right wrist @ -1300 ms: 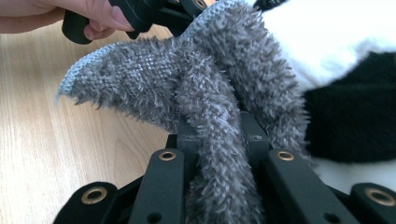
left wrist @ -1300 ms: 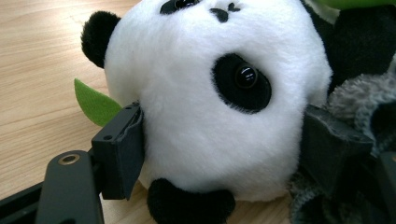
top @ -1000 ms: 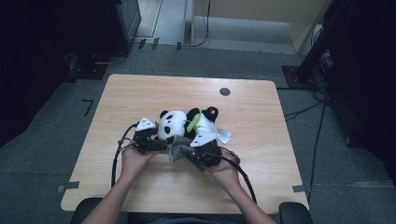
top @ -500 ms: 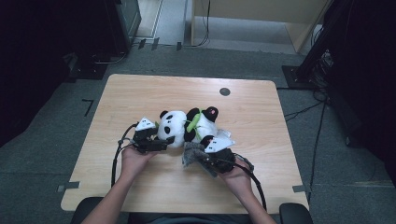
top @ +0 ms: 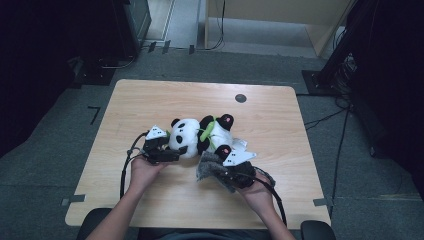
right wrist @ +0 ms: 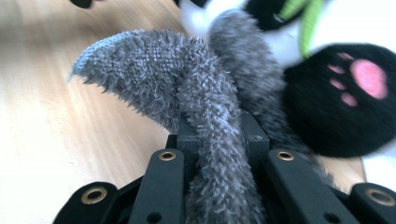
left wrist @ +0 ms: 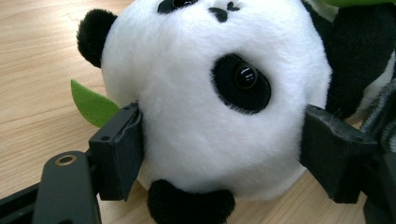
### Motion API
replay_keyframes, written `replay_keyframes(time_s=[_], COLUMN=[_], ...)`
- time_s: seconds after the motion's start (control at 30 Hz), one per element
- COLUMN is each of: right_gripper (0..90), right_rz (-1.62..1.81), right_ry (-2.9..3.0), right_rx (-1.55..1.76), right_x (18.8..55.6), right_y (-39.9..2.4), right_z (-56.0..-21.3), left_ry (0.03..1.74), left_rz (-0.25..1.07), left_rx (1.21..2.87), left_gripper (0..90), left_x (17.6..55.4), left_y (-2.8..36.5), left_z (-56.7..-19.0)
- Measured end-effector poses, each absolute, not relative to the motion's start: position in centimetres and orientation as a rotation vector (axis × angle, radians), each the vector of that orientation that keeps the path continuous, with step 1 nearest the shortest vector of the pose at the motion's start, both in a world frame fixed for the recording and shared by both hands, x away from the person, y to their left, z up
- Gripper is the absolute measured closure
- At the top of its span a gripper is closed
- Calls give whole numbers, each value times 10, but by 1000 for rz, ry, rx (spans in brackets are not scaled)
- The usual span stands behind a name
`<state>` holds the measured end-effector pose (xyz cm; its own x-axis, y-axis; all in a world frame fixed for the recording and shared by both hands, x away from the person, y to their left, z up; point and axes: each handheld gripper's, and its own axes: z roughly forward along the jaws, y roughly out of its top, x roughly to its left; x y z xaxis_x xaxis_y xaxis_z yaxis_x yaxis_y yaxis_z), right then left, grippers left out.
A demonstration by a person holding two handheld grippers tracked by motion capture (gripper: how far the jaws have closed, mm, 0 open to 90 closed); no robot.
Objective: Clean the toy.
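A black-and-white panda plush (top: 215, 131) lies on its side in the middle of the wooden table (top: 150, 105), with a green band around its neck. My left gripper (top: 174, 146) is shut on the panda's white head (left wrist: 210, 93); both pads (left wrist: 119, 149) press into the fur on either side. A green felt leaf (left wrist: 91, 105) pokes out behind the head. My right gripper (top: 223, 172) sits in front of the panda's body, shut on a grey fuzzy cloth (right wrist: 187, 93) that stands up out of the jaws. A black paw with pink pads (right wrist: 341, 93) lies just beyond it.
A small black round cap (top: 240, 98) is set into the far part of the table. A white tag (top: 240, 145) sticks out by the panda's legs. Black cables trail from both grippers toward the near table edge. Dark equipment stands on the floor around the table.
My right gripper has moved right and slightly toward the near edge, drawing the grey cloth along with it. The left gripper and the panda's head have stayed put.
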<state>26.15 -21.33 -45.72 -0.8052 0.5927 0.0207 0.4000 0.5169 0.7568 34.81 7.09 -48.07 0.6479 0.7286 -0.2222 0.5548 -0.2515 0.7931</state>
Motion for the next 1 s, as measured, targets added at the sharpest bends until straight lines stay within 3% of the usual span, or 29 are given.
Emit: replay_keyframes(time_s=[0.53, 1.0], right_gripper=[762, 763], right_rz=[1142, 1140], right_ry=[2625, 2552], right_rx=[668, 780], right_x=[279, 298], right_y=[-151, -150], right_z=[-462, -469], left_ry=[1012, 1014], left_rz=[248, 253], left_rx=[1943, 1940], left_gripper=[210, 210], left_x=[346, 345], left_y=[70, 70], left_z=[-480, -481])
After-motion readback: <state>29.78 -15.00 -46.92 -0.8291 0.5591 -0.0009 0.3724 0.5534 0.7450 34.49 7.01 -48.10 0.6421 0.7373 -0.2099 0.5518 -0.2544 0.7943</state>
